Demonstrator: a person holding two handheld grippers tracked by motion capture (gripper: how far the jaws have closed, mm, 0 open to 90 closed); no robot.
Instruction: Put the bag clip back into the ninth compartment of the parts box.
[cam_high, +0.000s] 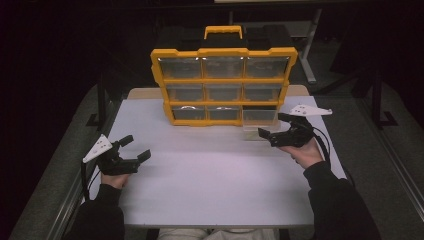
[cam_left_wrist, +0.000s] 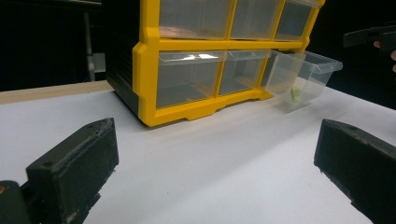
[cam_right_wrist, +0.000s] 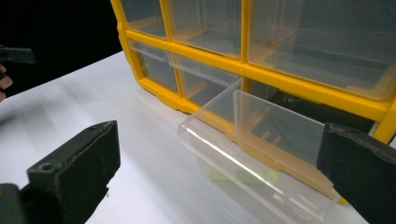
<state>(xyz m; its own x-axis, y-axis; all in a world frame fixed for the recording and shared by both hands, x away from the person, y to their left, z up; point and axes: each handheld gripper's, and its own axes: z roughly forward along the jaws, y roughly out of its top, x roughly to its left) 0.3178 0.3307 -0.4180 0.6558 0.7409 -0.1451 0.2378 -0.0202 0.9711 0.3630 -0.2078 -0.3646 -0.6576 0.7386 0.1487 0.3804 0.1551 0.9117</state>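
Yellow drawer cabinet (cam_high: 224, 85) stands upright at the far middle of the white table (cam_high: 210, 185). Its bottom-right clear drawer (cam_right_wrist: 261, 154) is pulled out onto the table, with a small yellow-green piece (cam_left_wrist: 295, 93) inside. Right hand-held gripper (cam_high: 272, 131) sits just beside that drawer, jaws apart, nothing in them. Left hand-held gripper (cam_high: 136, 148) is well apart at the near left, jaws spread, empty.
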